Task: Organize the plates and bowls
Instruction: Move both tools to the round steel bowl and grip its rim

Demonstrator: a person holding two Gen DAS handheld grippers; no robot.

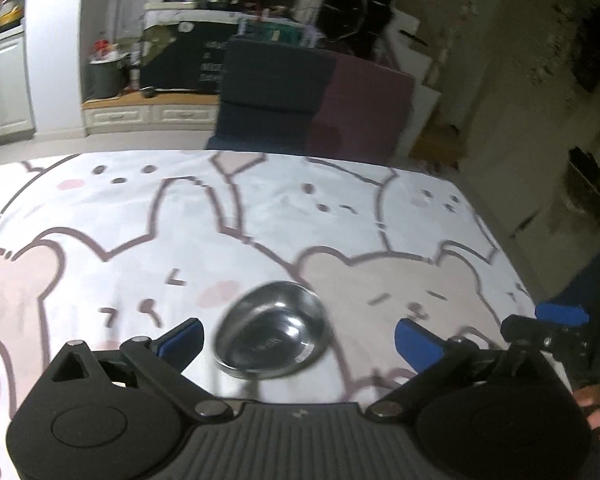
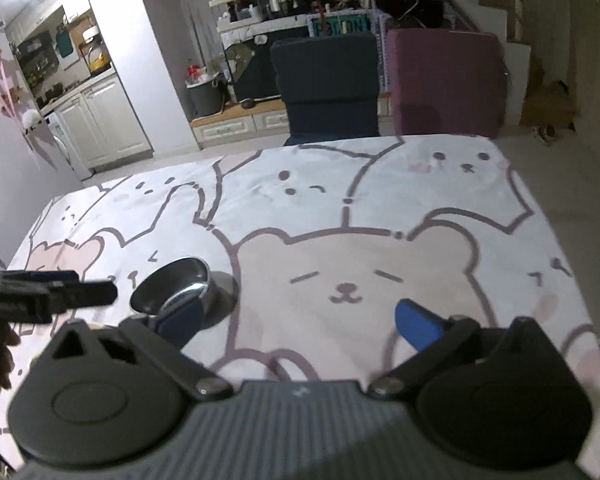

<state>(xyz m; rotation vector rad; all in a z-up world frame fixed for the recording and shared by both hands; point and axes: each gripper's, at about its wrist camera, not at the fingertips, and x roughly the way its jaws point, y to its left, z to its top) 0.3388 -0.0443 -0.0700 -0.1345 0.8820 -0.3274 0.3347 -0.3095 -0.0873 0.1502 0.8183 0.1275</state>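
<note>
Steel bowl [image 1: 271,338] sat upright on the surface [image 1: 260,220] w/ bear-print cloth, just ahead of & between the left claw [image 1: 298,330] tips, untouched, both claws spread wide & empty, right claw [image 2: 300,322] off to the bowl's right.

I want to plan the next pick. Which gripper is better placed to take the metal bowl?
Left. The metal bowl lies centred before the left gripper, jaws open; it sits off to the side of the right gripper.
</note>
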